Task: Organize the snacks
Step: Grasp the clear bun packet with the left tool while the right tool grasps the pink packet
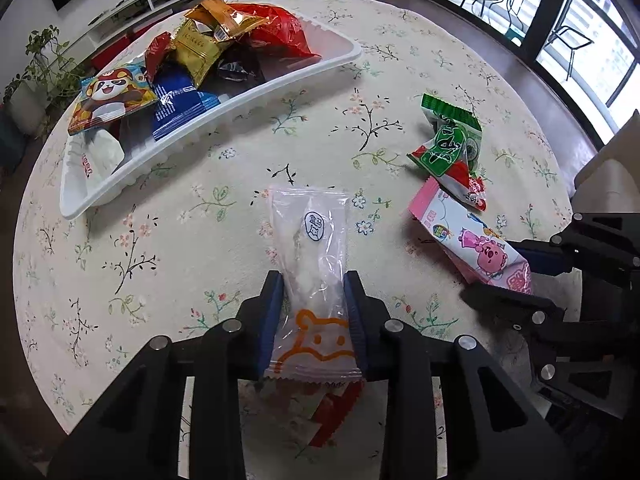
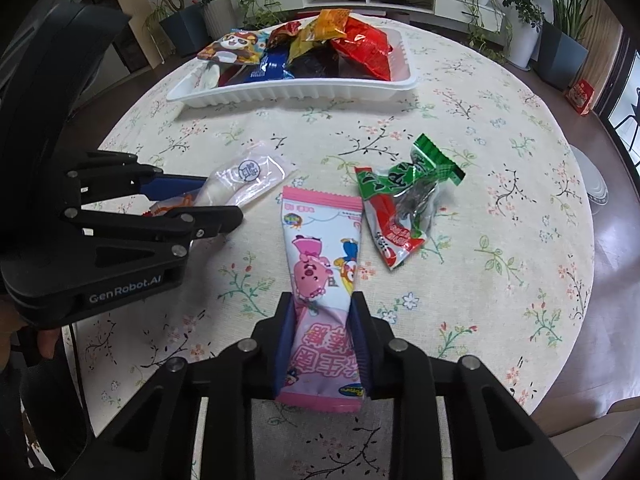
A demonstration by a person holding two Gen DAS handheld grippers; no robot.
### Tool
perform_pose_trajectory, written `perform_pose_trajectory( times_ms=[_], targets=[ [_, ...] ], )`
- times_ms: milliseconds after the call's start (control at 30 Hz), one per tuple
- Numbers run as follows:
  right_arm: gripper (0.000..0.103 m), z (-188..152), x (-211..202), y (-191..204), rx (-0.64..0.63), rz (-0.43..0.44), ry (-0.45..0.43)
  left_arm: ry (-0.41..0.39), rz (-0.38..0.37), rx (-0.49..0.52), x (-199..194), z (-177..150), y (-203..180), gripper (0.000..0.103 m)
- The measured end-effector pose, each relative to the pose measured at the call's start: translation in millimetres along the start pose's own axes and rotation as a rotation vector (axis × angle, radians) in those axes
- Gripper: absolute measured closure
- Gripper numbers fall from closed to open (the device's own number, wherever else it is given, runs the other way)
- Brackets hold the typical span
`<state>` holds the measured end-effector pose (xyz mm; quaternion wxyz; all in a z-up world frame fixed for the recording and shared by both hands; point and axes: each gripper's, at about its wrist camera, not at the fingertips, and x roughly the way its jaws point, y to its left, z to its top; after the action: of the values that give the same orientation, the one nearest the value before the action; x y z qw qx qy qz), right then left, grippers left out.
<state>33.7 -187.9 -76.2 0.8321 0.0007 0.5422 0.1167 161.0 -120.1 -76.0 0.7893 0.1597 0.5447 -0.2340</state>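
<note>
Clear packet (image 1: 310,264): see-through wrapper, white snack inside, orange bear outline at one end; lies flat near the table's near edge, left of the pink packet.
Pink packet (image 2: 320,276): pink and white, cartoon pig print; flat, near the table's near edge.
Green packet (image 2: 404,204): green, red and white, crumpled; just beyond the pink packet, toward the table's right edge.
White tray (image 2: 280,90): ribbed rim, at the table's far edge.
Tray contents: panda packet (image 1: 110,96), blue (image 1: 180,106), gold (image 1: 200,46), red (image 1: 276,32), piled together.
</note>
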Motion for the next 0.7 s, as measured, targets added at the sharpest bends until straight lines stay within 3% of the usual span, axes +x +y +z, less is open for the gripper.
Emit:
perform_pose_trajectory(
  times_ms=[400, 700],
  targets=[
    [0.077, -2.8, -10.1, -3.4, 0.035, 0.062, -0.025, -0.069, -0.057, -0.046, -21.9, -11.2, 11.7, 0.076],
    [0.077, -0.1, -24.6, -5.9, 0.088, 0.164, -0.073, -0.177, -0.169, -0.182, -58.7, -33.7, 41.0, 0.076]
  ],
)
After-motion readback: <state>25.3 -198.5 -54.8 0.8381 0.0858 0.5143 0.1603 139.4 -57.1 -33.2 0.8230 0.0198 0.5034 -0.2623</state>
